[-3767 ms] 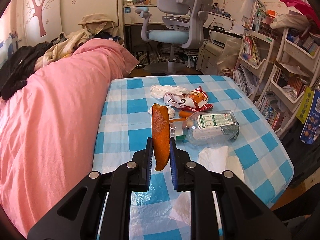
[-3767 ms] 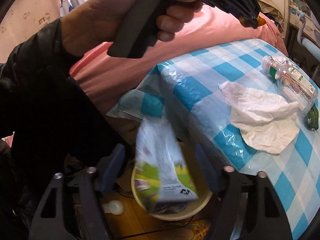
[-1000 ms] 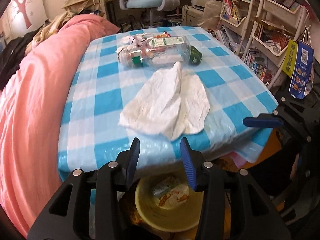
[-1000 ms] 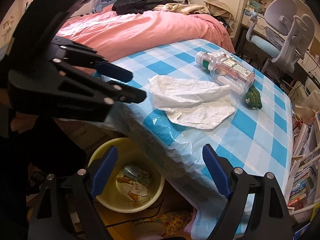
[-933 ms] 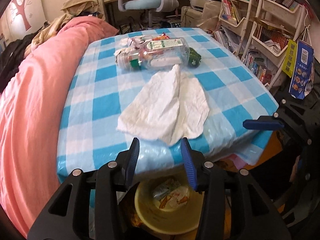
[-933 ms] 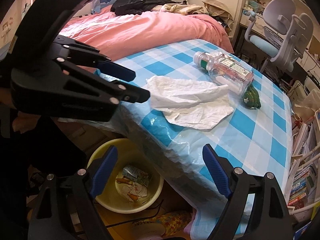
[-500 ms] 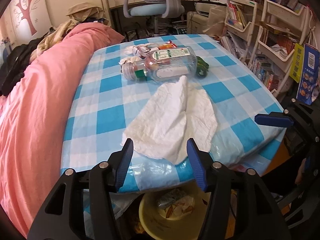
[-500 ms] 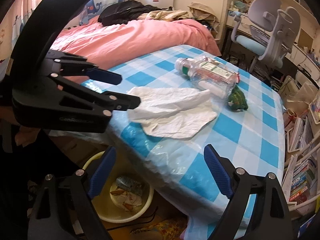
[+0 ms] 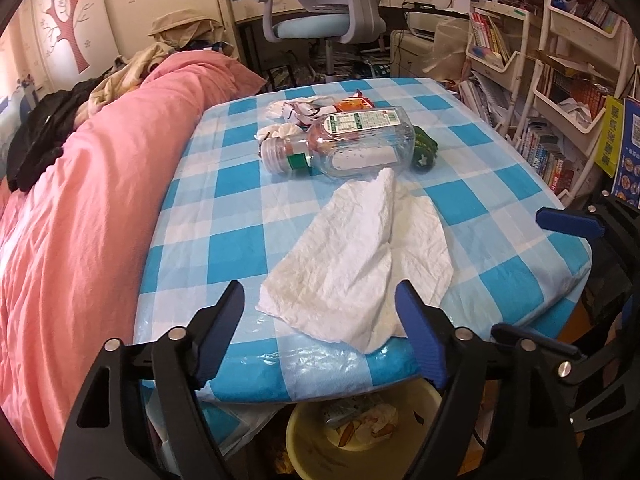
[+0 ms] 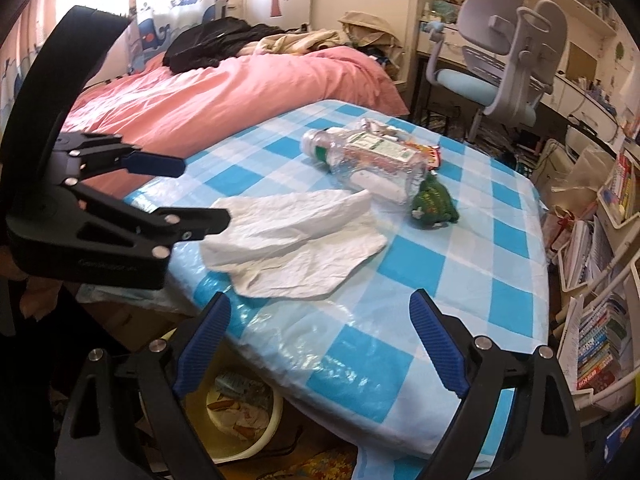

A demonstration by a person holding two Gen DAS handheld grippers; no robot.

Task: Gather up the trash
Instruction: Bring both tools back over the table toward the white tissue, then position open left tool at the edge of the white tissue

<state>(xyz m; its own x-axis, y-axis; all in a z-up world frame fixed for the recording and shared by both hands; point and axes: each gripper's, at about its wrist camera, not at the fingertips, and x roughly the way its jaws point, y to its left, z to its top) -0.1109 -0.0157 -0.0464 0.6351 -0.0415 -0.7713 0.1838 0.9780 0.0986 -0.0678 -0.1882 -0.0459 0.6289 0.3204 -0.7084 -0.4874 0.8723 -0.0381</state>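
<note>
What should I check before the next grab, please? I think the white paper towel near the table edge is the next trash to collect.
1. Left gripper empty: ok, its jaws are opening, nothing between them.
2. Right gripper empty and open: ok.
3. Paper towel free to lift: ok, nothing lies on it; the plastic bottle lies just behind it.
4. Paper towel within the left gripper's line: ok, its near edge sits between the fingers in the left wrist view.
5. Yellow bin ready below the table edge: ok, open, trash already inside.
6. Grippers clear of each other: cannot tell.
</note>
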